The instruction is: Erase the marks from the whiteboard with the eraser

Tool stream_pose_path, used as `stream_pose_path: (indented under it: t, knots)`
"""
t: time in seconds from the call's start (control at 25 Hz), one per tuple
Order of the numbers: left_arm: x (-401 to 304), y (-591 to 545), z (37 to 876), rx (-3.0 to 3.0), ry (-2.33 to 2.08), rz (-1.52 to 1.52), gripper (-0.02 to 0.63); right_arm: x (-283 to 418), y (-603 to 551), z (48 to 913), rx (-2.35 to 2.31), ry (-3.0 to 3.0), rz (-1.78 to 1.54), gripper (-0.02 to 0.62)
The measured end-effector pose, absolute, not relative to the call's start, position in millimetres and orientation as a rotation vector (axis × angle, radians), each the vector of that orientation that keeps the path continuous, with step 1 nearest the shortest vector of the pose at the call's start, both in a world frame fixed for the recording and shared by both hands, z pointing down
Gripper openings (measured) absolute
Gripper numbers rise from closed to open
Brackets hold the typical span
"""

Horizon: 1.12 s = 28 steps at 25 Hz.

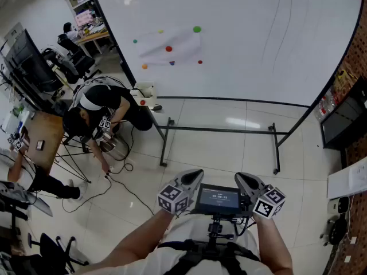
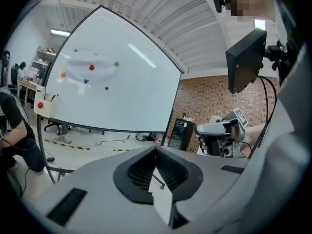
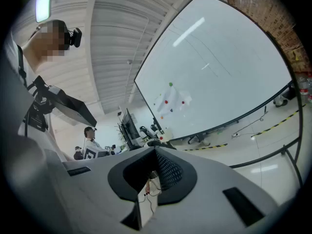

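Observation:
The whiteboard (image 1: 241, 39) stands on a wheeled frame ahead of me. It bears faint thin curved lines (image 1: 281, 22) on its right part, a grey smudged patch (image 1: 166, 42), and coloured dots, among them a green dot (image 1: 196, 29) and a red dot (image 1: 168, 48). A cream box (image 1: 144, 91) with a red item hangs at its lower left corner; I cannot make out an eraser. My left gripper (image 1: 195, 176) and right gripper (image 1: 242, 179) are held close to my body, far from the board. Both are shut and empty; the tips meet in the left gripper view (image 2: 156, 147) and the right gripper view (image 3: 156, 149).
A small screen (image 1: 218, 198) sits between the grippers. The board's black frame legs (image 1: 221, 130) cross the tiled floor. At left a person (image 1: 97, 105) crouches among cables by a desk (image 1: 43, 139). A black cabinet (image 1: 344, 119) stands at the brick wall on the right.

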<state>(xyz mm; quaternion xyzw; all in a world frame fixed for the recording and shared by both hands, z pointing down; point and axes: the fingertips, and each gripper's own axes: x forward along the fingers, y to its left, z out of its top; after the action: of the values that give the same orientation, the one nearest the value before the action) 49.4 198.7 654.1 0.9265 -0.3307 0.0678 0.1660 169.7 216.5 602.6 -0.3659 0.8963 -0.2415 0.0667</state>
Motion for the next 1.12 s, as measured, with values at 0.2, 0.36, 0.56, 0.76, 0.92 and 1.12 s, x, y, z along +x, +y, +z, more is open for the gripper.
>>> stream_pose_path:
  t: [0.2,0.36,0.56,0.76,0.92,1.12]
  knots:
    - [11,208,650,2.61,-0.95,0.188,0.023,131,221,600,-1.106,2.717,-0.763,0.018]
    - [-30,215,651,2.585,-0.989,0.198,0.021,94,220,597,-1.074,2.75,-0.761,0.018]
    - [-66,228,654,2.591,-0.993,0.247,0.023,55,220,597,-1.047,2.775,-0.769,0.018]
    - [-86,231,658,2.592,-0.986,0.242,0.023,32,212,597,-1.047,2.782,-0.77,0.018]
    - [-84,234,665,2.614,-0.935,0.289,0.023,27,208,598,-1.055,2.788,-0.783,0.018]
    - [-74,203,671,2.62,-0.928,0.298,0.023,35,176,617,-1.069,2.794,-0.804,0.018]
